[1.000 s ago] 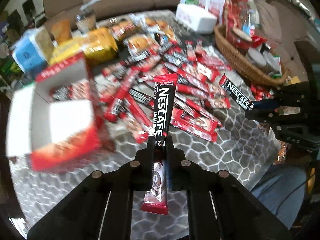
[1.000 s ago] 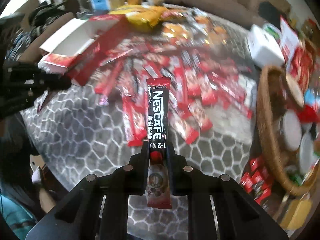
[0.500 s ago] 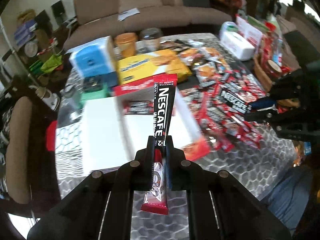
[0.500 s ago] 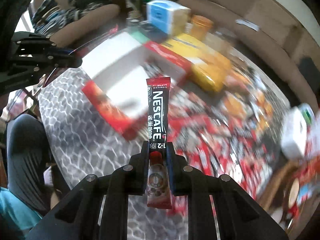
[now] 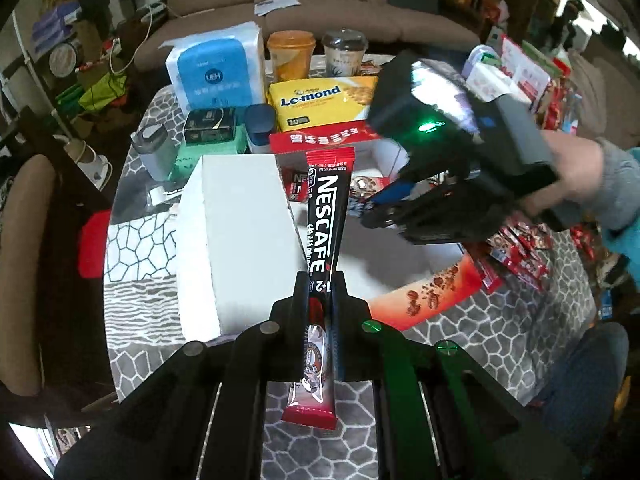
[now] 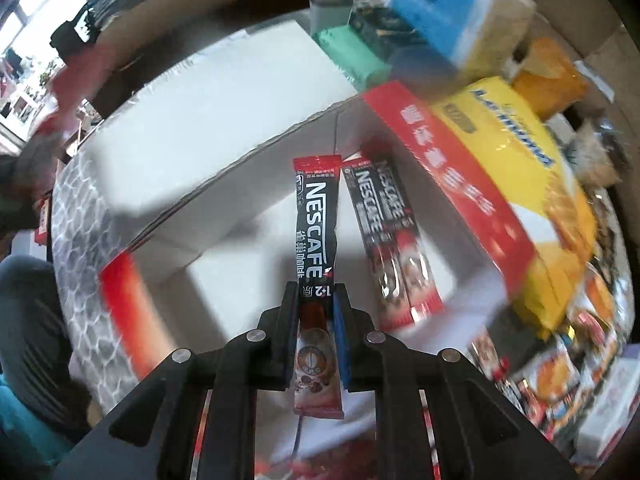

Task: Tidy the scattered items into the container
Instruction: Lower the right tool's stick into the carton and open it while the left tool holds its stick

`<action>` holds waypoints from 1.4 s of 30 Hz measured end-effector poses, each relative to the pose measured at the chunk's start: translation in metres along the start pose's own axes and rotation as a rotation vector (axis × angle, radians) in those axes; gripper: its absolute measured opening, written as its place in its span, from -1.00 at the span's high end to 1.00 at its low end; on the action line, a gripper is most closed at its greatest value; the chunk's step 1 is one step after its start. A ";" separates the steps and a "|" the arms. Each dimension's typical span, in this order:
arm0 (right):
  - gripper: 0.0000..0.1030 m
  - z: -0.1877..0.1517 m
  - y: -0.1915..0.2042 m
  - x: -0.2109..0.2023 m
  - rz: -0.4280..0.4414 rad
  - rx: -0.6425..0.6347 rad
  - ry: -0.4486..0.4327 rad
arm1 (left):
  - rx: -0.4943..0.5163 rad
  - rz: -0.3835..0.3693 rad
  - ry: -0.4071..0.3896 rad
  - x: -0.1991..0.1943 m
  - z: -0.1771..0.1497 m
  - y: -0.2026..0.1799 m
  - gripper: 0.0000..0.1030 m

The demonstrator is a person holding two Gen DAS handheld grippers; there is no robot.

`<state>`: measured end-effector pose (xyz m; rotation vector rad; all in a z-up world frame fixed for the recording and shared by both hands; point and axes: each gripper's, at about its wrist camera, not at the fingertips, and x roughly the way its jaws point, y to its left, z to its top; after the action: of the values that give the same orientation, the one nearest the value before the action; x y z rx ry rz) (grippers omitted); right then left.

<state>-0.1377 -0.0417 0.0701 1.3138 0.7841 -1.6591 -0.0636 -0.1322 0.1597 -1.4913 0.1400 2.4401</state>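
Observation:
My left gripper [image 5: 320,280] is shut on a black and red Nescafe stick [image 5: 326,216] and holds it upright above the near edge of the open red and white box [image 5: 240,240]. My right gripper [image 6: 318,290] is shut on another Nescafe stick [image 6: 316,224] and holds it over the inside of the same box [image 6: 240,240]. In the left wrist view the right gripper body [image 5: 452,152] hangs over the box's far right part. Two Nescafe sticks [image 6: 388,240] lie in the box by its red wall.
Behind the box stand a blue tissue pack [image 5: 216,68], a yellow Le-mond biscuit bag [image 5: 320,100], two cups [image 5: 292,52] and a dark tin [image 5: 210,126]. Several loose sticks [image 5: 520,248] lie on the patterned table to the right. A sofa is beyond the table.
Both grippers have swung from the pile of loose sticks to the box, each still holding its stick. The right gripper has come in close over the box interior.

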 end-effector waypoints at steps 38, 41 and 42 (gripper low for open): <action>0.77 -0.031 -0.046 -0.067 0.394 0.587 -0.317 | -0.067 -0.026 -0.005 0.053 0.024 -0.048 0.82; 0.83 -0.023 -0.045 -0.071 0.363 0.554 -0.329 | -0.086 -0.034 0.005 0.059 0.026 -0.042 0.81; 0.84 -0.021 -0.044 -0.072 0.359 0.545 -0.331 | -0.095 -0.042 0.002 0.059 0.026 -0.040 0.79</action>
<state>-0.1627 0.0129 0.1335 1.3815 -0.1127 -1.7840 -0.0996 -0.0777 0.1223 -1.5205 -0.0072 2.4435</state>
